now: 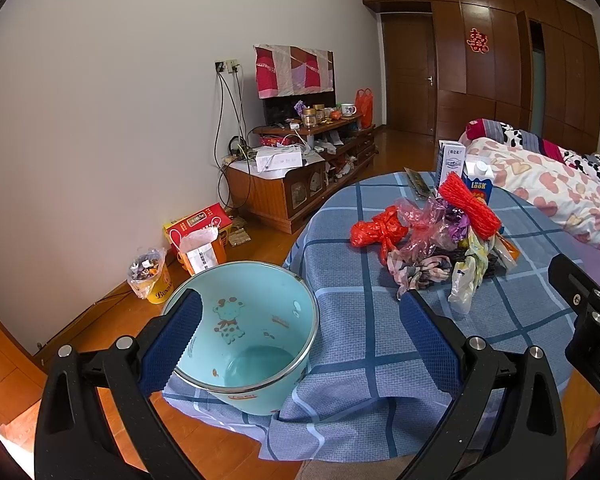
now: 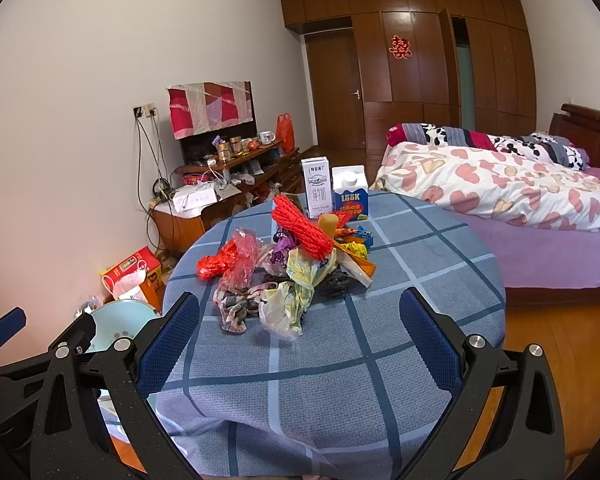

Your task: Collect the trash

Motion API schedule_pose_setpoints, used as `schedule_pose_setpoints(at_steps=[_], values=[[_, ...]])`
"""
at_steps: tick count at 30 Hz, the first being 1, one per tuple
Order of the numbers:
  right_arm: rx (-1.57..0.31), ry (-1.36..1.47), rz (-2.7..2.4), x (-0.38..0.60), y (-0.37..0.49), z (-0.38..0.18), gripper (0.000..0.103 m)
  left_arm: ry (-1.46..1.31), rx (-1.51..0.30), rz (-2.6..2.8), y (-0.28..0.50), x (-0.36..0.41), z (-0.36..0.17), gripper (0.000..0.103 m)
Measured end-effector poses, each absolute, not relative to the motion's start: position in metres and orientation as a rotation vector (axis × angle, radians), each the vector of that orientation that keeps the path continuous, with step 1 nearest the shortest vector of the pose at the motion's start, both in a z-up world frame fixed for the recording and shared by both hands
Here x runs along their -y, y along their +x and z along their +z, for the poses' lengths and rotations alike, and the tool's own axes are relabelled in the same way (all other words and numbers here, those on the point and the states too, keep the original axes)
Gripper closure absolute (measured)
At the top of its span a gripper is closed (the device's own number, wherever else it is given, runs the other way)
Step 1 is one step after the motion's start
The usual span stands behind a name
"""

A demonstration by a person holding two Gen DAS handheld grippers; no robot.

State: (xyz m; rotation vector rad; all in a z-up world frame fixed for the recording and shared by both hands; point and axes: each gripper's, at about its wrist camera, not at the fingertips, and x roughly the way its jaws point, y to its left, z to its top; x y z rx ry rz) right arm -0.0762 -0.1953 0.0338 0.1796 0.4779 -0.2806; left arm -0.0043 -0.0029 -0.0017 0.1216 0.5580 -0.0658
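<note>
A pile of trash (image 2: 284, 272) lies mid-table: a red plastic bag (image 2: 216, 266), a red net bundle (image 2: 300, 224), a whitish bag (image 2: 282, 312) and a patterned rag (image 2: 236, 308). Behind it stand two milk cartons (image 2: 316, 188). A light blue bin (image 1: 256, 320) with a giraffe print sits empty at the table's left edge. My left gripper (image 1: 300, 344) is open, its left finger at the bin's near rim and its right finger over the cloth. My right gripper (image 2: 300, 344) is open above the table's near edge, short of the pile, holding nothing.
The round table (image 2: 420, 280) wears a blue checked cloth. A bed (image 2: 500, 192) stands to the right and a cluttered TV cabinet (image 1: 284, 184) along the left wall. On the wooden floor are a red box (image 1: 198, 226) and a yellow bucket (image 1: 156, 280) lined with a filled bag.
</note>
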Motion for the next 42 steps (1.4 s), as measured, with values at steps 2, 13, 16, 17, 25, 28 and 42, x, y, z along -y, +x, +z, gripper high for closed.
schedule_pose_setpoints(at_steps=[2,13,16,17,25,28,42], values=[[-0.479,0.180,-0.281,0.1953,-0.0762,0.0335,0.005,0.121,-0.557,-0.066,-0.0050,0.0032,-0.0017,0.006],[-0.480,0.181,-0.284,0.1954,-0.0755,0.0330,0.005,0.120,-0.555,-0.066,-0.0056,0.0026,-0.0006,0.006],[-0.483,0.184,-0.280,0.1963,-0.0759,0.0332,0.005,0.123,-0.556,-0.067,-0.0057,0.0042,-0.0011,0.006],[-0.483,0.185,-0.280,0.1957,-0.0764,0.0328,0.005,0.123,-0.556,-0.066,-0.0057,0.0042,-0.0011,0.006],[-0.484,0.187,-0.280,0.1960,-0.0763,0.0322,0.005,0.124,-0.554,-0.066,-0.0062,0.0047,-0.0013,0.006],[-0.484,0.187,-0.279,0.1961,-0.0760,0.0324,0.005,0.125,-0.555,-0.066,-0.0066,0.0049,-0.0014,0.006],[-0.489,0.189,-0.280,0.1970,-0.0757,0.0312,0.005,0.124,-0.559,-0.066,-0.0045,0.0041,-0.0033,0.006]])
